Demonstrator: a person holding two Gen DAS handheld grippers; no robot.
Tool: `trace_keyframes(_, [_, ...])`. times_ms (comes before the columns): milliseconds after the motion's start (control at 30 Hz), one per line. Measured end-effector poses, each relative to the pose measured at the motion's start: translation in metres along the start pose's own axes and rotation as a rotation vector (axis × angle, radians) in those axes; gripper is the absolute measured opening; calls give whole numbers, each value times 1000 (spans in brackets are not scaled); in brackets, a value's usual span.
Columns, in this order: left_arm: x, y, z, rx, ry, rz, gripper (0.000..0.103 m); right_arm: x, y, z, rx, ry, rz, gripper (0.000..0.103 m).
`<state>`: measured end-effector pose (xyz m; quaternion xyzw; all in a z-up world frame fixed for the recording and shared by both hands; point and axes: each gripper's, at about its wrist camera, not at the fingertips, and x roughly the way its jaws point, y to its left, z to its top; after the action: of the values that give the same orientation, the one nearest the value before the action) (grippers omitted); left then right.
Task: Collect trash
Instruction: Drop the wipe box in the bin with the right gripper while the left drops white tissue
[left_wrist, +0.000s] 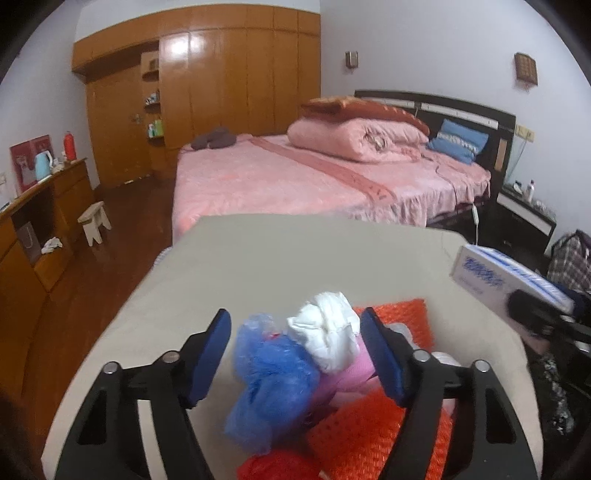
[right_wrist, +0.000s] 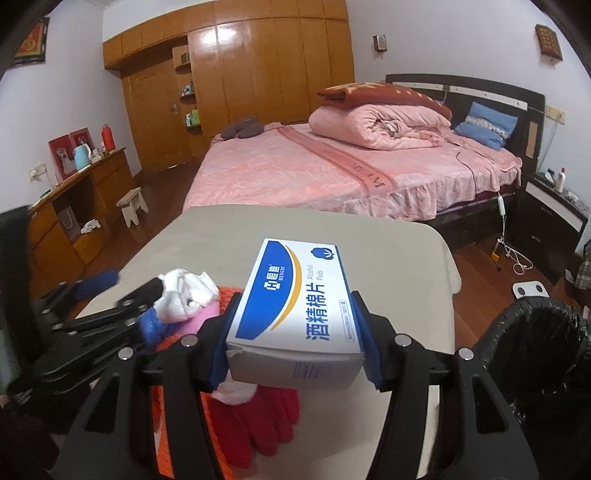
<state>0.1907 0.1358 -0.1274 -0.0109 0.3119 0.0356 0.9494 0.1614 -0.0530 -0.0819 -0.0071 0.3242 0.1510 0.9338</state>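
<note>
Left wrist view: the left gripper hung released over a crinkled blue plastic bag and crumpled white tissue wad on the beige table.

Right wrist view: the right gripper clenched a rectangular blue-and-white cardboard alcohol-pad box above that table, beside a black-lined round bin.

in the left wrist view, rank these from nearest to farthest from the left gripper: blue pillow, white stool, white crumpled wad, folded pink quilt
1. White crumpled wad: between the open left gripper fingers, on the trash pile.
2. White stool: on the floor, left.
3. Folded pink quilt: on the bed.
4. Blue pillow: against the headboard, right; close behind the quilt.
</note>
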Motion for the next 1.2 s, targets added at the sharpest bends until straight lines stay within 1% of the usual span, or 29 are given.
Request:
trace_keyframes(33, [6, -2, 0, 2, 8, -7, 66, 0, -1, -1, -1, 2, -2, 55])
trace_keyframes(100, [15, -5, -2, 5, 20, -33, 52, -1, -2, -5, -2, 5, -6, 55])
trace_keyframes(133, [20, -7, -3, 10, 28, -51, 48, -1, -2, -7, 1, 8, -6, 55])
trace_keyframes(167, [23, -10, -4, 17, 39, -64, 37, -1, -4, -8, 7, 11, -4, 55])
trace_keyframes(200, [27, -12, -5, 27, 50, -79, 31, -1, -5, -9, 12, 14, -3, 55])
trace_keyframes(233, [29, -12, -6, 34, 56, -86, 30, -1, -6, -9, 16, 16, -2, 55])
trace_keyframes(300, [27, -15, -8, 38, 42, -96, 25, -1, -7, -10, 19, 17, 0, 55])
trace_keyframes(467, [-1, -13, 0, 0, -42, -109, 23, -5, -12, -7, 29, 2, 0, 55])
trace_keyframes(567, [-29, -12, 9, -12, -100, -106, 23, -17, -16, -3, 40, -31, 1, 55])
trace_keyframes(767, [-67, -23, 26, 7, -147, -138, 23, -51, -29, 6, 50, -103, -9, 55])
trace_keyframes(900, [-86, -46, 29, 25, -154, -194, 23, -74, -49, 5, 68, -129, -41, 55])
trace_keyframes(1033, [-94, -79, 29, 54, -147, -269, 23, -97, -79, -3, 110, -135, -83, 55])
trace_keyframes(1200, [-97, -129, 23, 99, -126, -378, 23, -126, -120, -26, 150, -129, -183, 55])
